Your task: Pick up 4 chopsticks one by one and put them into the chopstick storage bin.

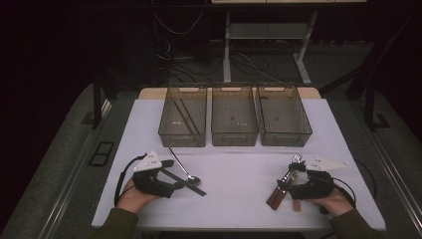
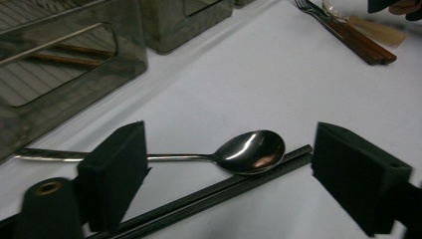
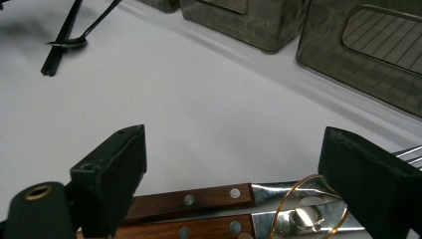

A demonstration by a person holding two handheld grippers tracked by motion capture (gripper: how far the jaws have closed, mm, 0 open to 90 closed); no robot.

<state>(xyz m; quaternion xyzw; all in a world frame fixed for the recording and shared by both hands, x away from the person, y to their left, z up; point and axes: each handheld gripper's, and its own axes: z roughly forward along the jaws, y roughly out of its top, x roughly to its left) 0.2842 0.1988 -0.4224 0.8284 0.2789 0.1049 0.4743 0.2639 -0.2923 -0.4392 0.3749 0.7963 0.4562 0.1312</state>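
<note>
A steel spoon lies on the white table, its bowl resting against a pair of black chopsticks. My left gripper is low at the front left. In the left gripper view its jaws stand open, one on each side of the spoon bowl and black chopsticks, with neither pad touching them. At the front right, my right gripper hangs open over wood-handled cutlery. The right gripper view shows its jaws on either side of the riveted handles and a thin gold-rimmed ring.
Three translucent grey bins stand in a row at the back: left, middle, right. Brown chopsticks lie in the left bin. A pale wooden piece lies under the right gripper. Bare tabletop lies between the two grippers.
</note>
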